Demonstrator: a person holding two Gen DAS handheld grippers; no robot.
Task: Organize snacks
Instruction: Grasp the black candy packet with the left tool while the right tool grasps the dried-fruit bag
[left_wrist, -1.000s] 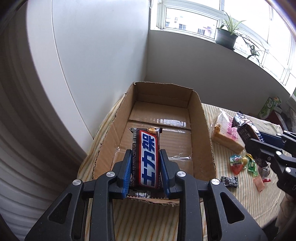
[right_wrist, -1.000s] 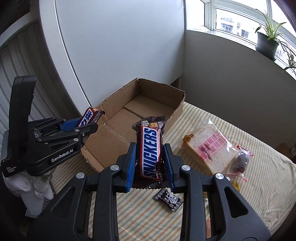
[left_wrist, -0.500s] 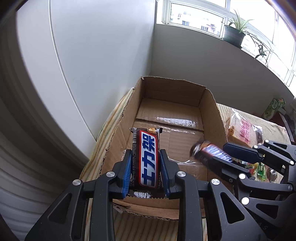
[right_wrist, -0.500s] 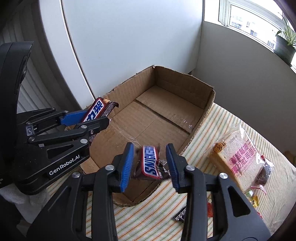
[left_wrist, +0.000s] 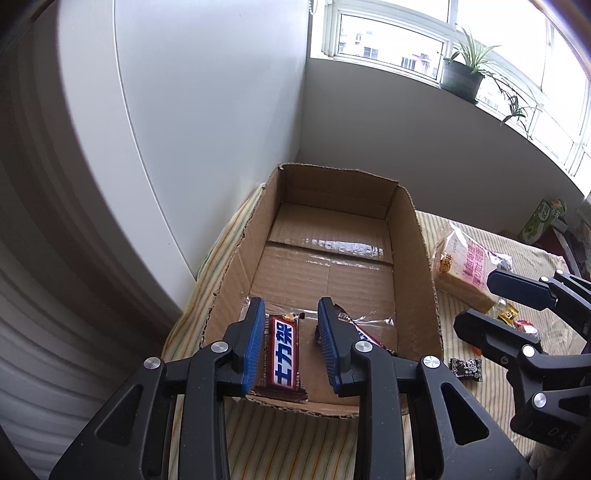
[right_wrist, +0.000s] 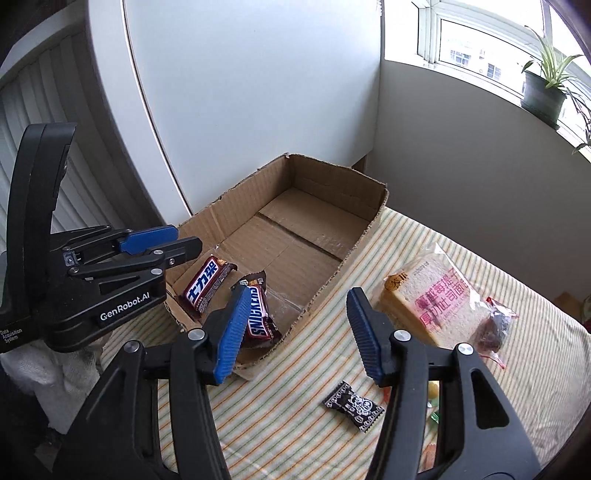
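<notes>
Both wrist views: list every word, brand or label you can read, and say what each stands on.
"士力架": Snickers bar lying in the cardboard box.
"SNICKERS": second bar beside it.
"GenRobot.AI": left gripper body; the small print below is only partly legible.
Pink Chinese print on the bread bag: not clearly readable.
Black candy wrapper: pattern only.

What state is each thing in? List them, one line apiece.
Left gripper: open, over the box's near end.
Right gripper: open, empty.
Chinese-label bar: released, lying in the box.
Snickers bar: released, lying in the box beside it.
Cardboard box: open-topped, flaps cut away.
Bread pack: sealed, on the striped cloth outside the box.
Black candy: wrapped, on the cloth.
</notes>
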